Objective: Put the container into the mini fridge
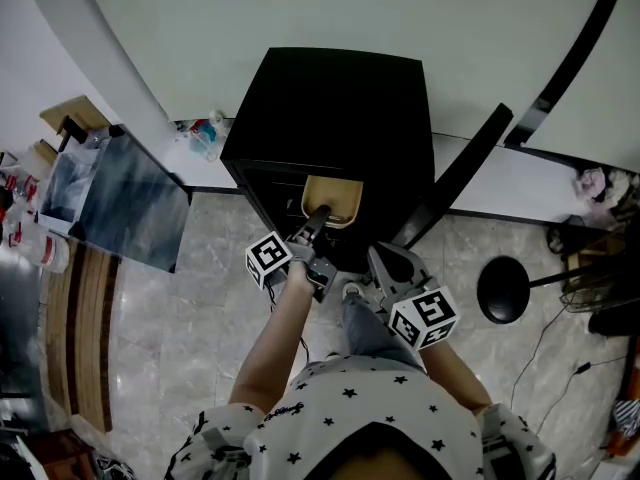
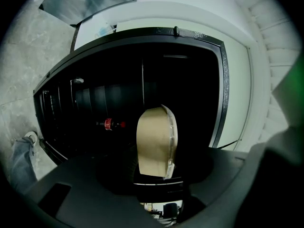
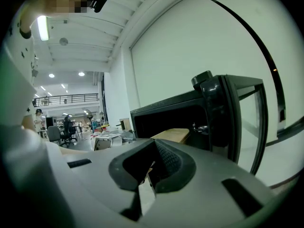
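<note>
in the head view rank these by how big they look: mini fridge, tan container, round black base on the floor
1. mini fridge
2. round black base and container: they look about alike, and the container sits partly inside the fridge, so no ranking between them.

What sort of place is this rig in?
Probably an open-plan lab or office hall: office chairs, a mezzanine railing and strip ceiling lights. The mini fridge stands on a polished stone-look floor.
</note>
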`<state>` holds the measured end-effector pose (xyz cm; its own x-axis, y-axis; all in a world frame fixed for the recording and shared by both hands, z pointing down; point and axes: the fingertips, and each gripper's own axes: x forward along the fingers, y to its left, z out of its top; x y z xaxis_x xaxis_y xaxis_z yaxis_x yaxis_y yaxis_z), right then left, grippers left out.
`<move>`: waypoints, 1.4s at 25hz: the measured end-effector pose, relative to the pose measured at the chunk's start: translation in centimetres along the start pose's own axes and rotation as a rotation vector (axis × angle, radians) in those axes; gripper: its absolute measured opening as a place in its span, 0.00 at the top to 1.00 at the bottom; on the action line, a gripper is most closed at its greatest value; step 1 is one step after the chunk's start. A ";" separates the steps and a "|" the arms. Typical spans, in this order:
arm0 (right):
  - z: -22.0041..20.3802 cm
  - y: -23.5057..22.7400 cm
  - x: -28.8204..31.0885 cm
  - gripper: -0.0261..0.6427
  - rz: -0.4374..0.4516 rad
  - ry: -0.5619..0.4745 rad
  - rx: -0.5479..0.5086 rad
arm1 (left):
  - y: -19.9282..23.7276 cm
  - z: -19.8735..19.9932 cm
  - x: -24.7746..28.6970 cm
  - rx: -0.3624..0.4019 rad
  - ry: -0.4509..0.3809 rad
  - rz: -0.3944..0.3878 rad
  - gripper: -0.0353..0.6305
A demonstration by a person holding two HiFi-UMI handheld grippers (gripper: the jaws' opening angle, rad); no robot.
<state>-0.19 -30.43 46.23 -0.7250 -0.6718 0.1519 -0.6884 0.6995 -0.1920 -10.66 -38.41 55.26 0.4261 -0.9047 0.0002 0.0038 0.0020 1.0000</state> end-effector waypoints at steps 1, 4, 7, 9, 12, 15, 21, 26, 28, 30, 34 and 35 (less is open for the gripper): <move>0.0 -0.1 0.0 0.97 0.001 0.000 0.001 | 0.0 0.0 0.3 -0.001 0.000 -0.001 0.60; -0.1 -0.5 0.2 0.97 0.002 0.003 0.003 | 0.1 0.3 1.1 -0.001 -0.003 0.000 0.60; 0.0 -0.6 0.6 0.97 0.005 0.003 0.006 | 0.0 0.7 1.8 -0.006 -0.009 0.002 0.60; 0.0 -0.7 1.0 0.97 0.009 0.003 0.007 | 0.0 1.2 2.4 -0.007 -0.015 0.003 0.60; 0.1 -0.7 1.3 0.97 0.012 0.003 0.007 | 0.1 1.7 3.1 -0.009 -0.022 0.006 0.60; 0.2 -0.7 1.4 0.97 0.013 0.005 0.005 | 0.0 1.9 3.5 -0.013 -0.024 0.007 0.60; 0.5 -0.7 1.7 0.97 0.017 0.011 0.004 | -0.1 2.4 4.6 -0.016 -0.027 0.011 0.60; 0.6 -0.8 1.7 0.97 0.020 0.008 -0.004 | -0.1 2.5 5.1 -0.020 -0.032 0.009 0.60; 0.6 -0.8 1.8 0.97 0.021 0.008 -0.007 | -0.1 2.7 5.3 -0.018 -0.036 0.006 0.60; 0.4 -0.7 1.9 0.97 0.025 0.012 -0.010 | -0.1 2.9 5.5 -0.021 -0.038 0.006 0.60; 0.2 -0.5 2.1 0.97 0.029 0.018 -0.014 | 0.0 3.1 5.6 -0.017 -0.037 0.005 0.60; 0.2 -0.6 2.1 0.97 0.029 0.018 -0.014 | 0.0 3.1 5.6 -0.013 -0.037 0.003 0.60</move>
<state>-1.33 -32.29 46.51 -0.7450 -0.6467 0.1637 -0.6671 0.7223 -0.1825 -11.09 -44.82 55.30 0.3925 -0.9197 0.0034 0.0146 0.0099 0.9998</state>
